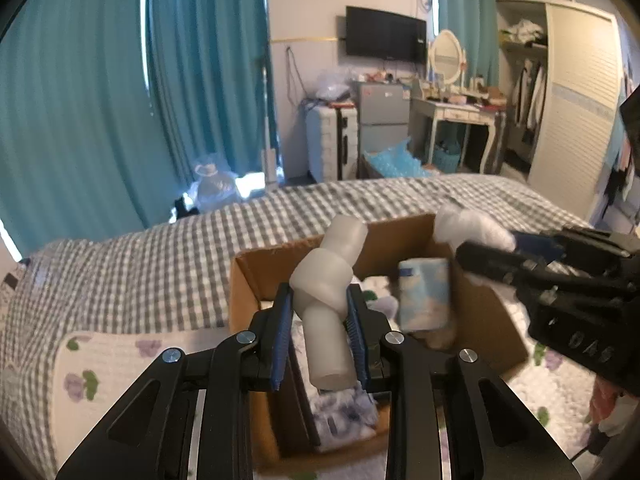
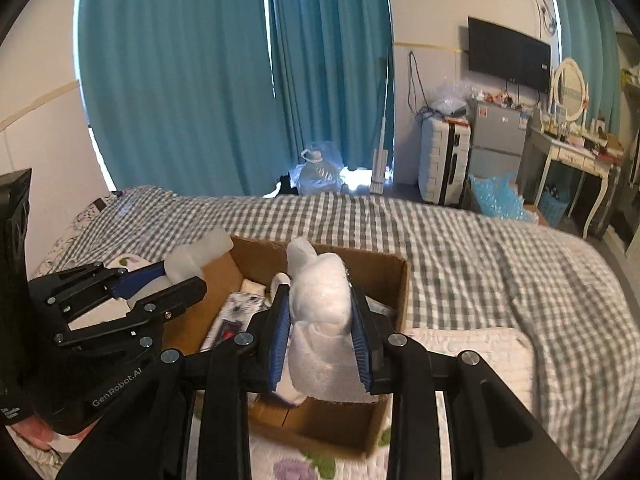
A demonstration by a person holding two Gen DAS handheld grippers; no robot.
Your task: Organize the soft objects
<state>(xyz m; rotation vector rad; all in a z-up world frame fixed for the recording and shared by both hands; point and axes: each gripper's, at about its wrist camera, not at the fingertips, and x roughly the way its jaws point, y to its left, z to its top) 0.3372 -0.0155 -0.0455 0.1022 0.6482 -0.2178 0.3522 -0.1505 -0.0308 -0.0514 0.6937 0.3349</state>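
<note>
A: Left tongs (image 1: 318, 334) clamp a white tube (image 1: 326, 300), held over the box (image 1: 256, 280). The tube hides what lies under it.

B: Right tongs (image 2: 319, 344) grip a foam wad (image 2: 322, 320), also above the box (image 2: 396, 276). Box bottom mostly covered.

A: A blue pack (image 1: 425, 294) stands inside, just right of the left tongs. Contents blurry.

B: Bed (image 2: 480, 260) beyond the box's far rim is bare checks. The two tongs sit close together.

Teal curtains (image 2: 180, 80), a wall television (image 1: 385, 35), a white suitcase (image 2: 442, 160) and a dressing table (image 1: 456, 114) stand behind.
</note>
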